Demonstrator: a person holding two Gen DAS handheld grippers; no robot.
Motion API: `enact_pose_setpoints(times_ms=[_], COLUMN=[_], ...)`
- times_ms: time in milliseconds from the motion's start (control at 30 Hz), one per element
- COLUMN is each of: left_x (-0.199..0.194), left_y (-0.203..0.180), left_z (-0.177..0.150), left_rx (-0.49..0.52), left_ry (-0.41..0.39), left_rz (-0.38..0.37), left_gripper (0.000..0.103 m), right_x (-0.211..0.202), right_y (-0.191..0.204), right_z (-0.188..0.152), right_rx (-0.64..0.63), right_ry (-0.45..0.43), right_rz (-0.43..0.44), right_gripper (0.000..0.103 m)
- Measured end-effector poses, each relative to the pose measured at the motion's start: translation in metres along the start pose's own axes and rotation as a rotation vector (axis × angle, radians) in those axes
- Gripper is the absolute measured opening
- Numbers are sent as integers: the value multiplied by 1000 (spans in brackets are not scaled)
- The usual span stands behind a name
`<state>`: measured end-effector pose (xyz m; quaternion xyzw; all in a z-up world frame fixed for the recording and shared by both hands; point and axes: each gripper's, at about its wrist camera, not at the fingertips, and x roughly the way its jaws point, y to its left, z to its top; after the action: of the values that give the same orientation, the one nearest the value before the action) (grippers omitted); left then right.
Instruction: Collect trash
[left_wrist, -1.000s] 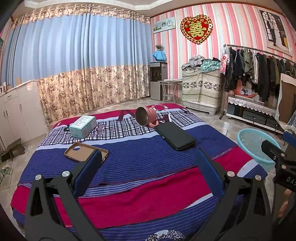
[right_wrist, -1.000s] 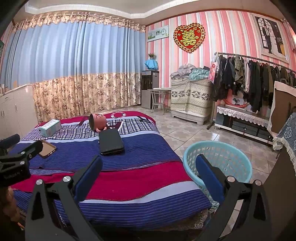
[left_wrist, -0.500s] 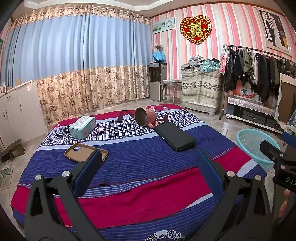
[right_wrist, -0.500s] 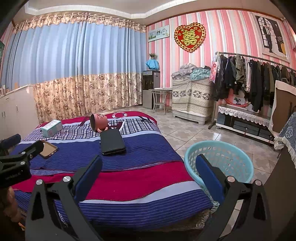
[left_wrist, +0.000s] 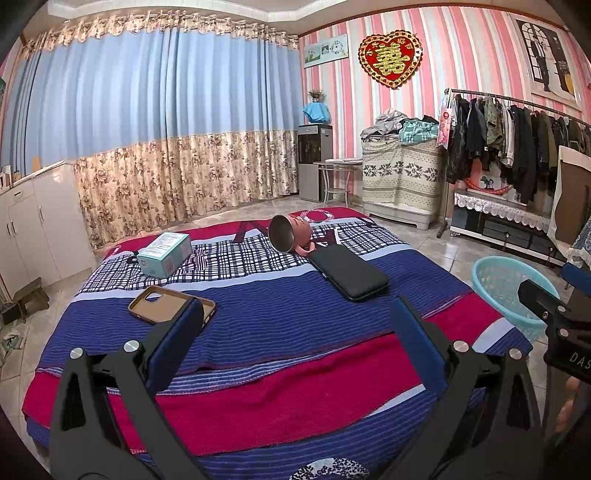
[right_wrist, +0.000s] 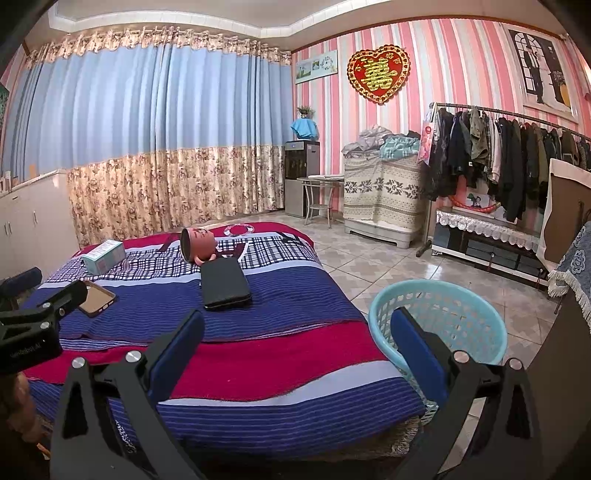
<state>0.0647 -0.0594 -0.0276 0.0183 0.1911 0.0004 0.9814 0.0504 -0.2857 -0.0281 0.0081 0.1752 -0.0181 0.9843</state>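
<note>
Both the left gripper (left_wrist: 295, 328) and right gripper (right_wrist: 295, 339) hang wide open and empty above the bed's (left_wrist: 258, 321) near edge; box (left_wrist: 165, 249), cup (left_wrist: 290, 233), phone case (left_wrist: 162, 303) and wallet (left_wrist: 347, 271) lie toward its far end, basket (right_wrist: 439, 325) beside its right edge

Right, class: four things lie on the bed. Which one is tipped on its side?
The pink cup: its open mouth faces sideways. The box, the phone case and the black wallet all lie flat.

ahead of the jaws a bedspread (left_wrist: 258, 325) banded in blue, red and plaid is seen. on it are shown a pink cup (left_wrist: 290, 234), black case (left_wrist: 349, 271), tan phone case (left_wrist: 170, 304) and teal box (left_wrist: 164, 249). right of the jaws, a turquoise lattice basket (right_wrist: 439, 321) is seen.
</note>
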Motion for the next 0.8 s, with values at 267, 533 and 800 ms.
enact_pose_setpoints(times_ms=[267, 533, 800], left_x=[0, 0, -1], left_y=[1, 0, 0], left_z=[-1, -1, -1], left_rx=[5, 2, 4], left_ry=[0, 1, 1], left_rz=[-1, -2, -2], left_gripper=[98, 98, 98], right_x=[1, 1, 2], right_y=[1, 1, 2], right_z=[0, 0, 0], right_rx=[1, 2, -1], right_ry=[2, 0, 0], right_rz=[1, 2, 2], right_gripper=[99, 98, 98])
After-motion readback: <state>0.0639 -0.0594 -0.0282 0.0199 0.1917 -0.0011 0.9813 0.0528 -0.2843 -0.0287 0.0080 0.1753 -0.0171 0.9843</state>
